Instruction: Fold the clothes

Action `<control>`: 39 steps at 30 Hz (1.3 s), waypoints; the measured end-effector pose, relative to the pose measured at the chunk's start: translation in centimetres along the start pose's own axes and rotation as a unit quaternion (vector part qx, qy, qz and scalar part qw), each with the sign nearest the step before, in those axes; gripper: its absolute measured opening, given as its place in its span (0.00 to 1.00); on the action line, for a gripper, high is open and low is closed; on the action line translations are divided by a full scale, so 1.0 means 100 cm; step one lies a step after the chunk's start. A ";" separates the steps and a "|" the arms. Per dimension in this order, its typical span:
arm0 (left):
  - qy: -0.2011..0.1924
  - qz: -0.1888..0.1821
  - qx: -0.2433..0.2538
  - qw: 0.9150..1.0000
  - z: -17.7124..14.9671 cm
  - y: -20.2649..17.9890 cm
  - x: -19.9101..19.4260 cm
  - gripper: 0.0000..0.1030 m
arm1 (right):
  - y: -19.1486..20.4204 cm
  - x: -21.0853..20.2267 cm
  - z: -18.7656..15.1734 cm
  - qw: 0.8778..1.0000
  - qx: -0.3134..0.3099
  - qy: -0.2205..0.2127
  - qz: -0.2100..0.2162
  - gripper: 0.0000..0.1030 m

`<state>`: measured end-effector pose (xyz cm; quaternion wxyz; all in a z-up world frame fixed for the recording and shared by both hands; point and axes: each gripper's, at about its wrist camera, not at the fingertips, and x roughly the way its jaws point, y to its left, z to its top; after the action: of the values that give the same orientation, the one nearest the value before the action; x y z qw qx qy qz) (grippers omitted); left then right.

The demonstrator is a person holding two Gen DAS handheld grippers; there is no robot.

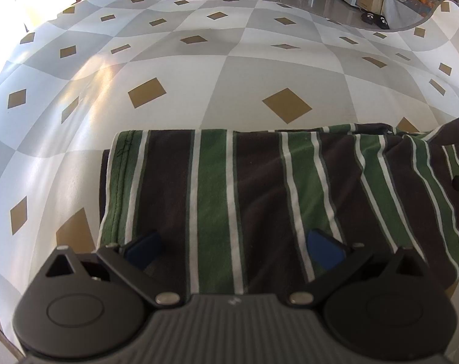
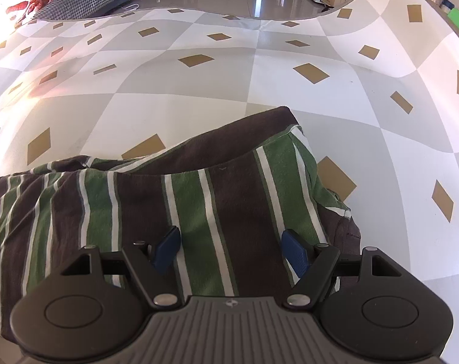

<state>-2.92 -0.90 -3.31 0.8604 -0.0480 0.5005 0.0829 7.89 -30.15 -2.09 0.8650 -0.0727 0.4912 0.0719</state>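
Both grippers, left gripper [image 1: 234, 247] and right gripper [image 2: 231, 250], hover with jaws spread wide, gripping nothing, over a striped garment [image 1: 260, 188] lying partly folded along the near edge of the patterned table cover [image 1: 199, 69]. Its right end [image 2: 287, 139] lies uneven; any further fold should, by judgement, pinch both layers and align edges.
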 end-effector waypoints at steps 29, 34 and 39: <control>-0.005 -0.003 -0.014 1.000 -0.014 0.040 -0.007 1.00 | 0.018 -0.045 -0.065 0.996 0.078 -0.016 -0.044 0.70; -0.024 -0.026 -0.053 0.998 -0.006 0.053 -0.014 1.00 | 0.031 -0.052 -0.070 0.996 0.081 -0.021 -0.034 0.69; -0.031 -0.013 -0.065 0.997 0.003 0.061 -0.012 1.00 | 0.047 -0.059 -0.075 0.997 0.076 -0.028 -0.017 0.69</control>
<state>-4.41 5.06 -2.16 0.8716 -0.1077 0.4663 0.1058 -2.34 -27.31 -1.13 0.8825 -0.0131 0.4697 0.0213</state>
